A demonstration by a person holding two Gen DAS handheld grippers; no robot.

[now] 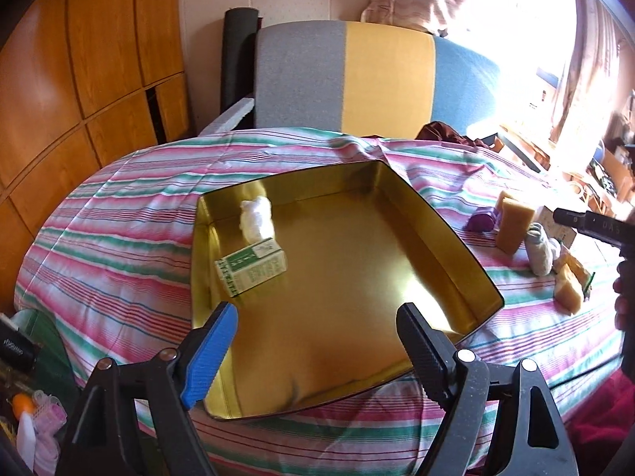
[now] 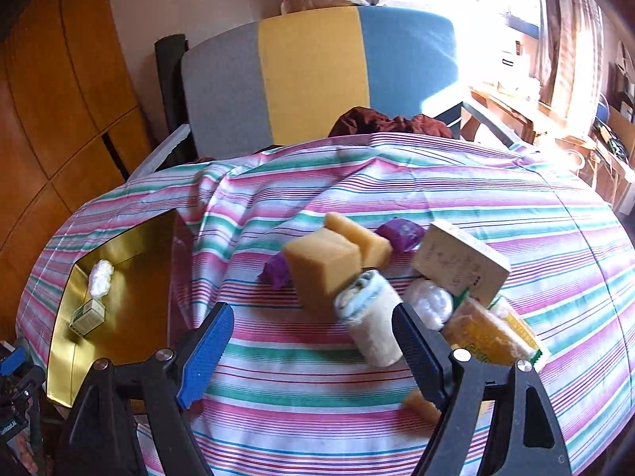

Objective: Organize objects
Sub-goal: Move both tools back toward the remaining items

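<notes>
A gold tin tray (image 1: pixel 456 234) lies on the striped tablecloth (image 1: pixel 119 246). It holds a white cotton wad (image 1: pixel 257 218) and a small green-and-white box (image 1: pixel 254 265) at its far left. My left gripper (image 1: pixel 317 309) hangs open over the tray's bare near part, with nothing between its fingers. In the right wrist view a heap lies to the right of the tray (image 2: pixel 131 317): a big sponge (image 2: pixel 321 269), a second sponge (image 2: pixel 361 238), purple pieces (image 2: pixel 401 234), a rolled pale cloth (image 2: pixel 373 317), a beige carton (image 2: pixel 460 261) and a yellow packet (image 2: pixel 488 333). My right gripper (image 2: pixel 313 309) is open just in front of the roll.
A chair with a grey, yellow and blue back (image 1: pixel 357 75) stands behind the table. Wooden cupboards (image 1: pixel 79 79) fill the left. A dark red cloth (image 2: pixel 381 119) lies at the table's far edge. A small sponge piece (image 2: pixel 420 404) sits beside my right finger. Clutter lines the bright window side.
</notes>
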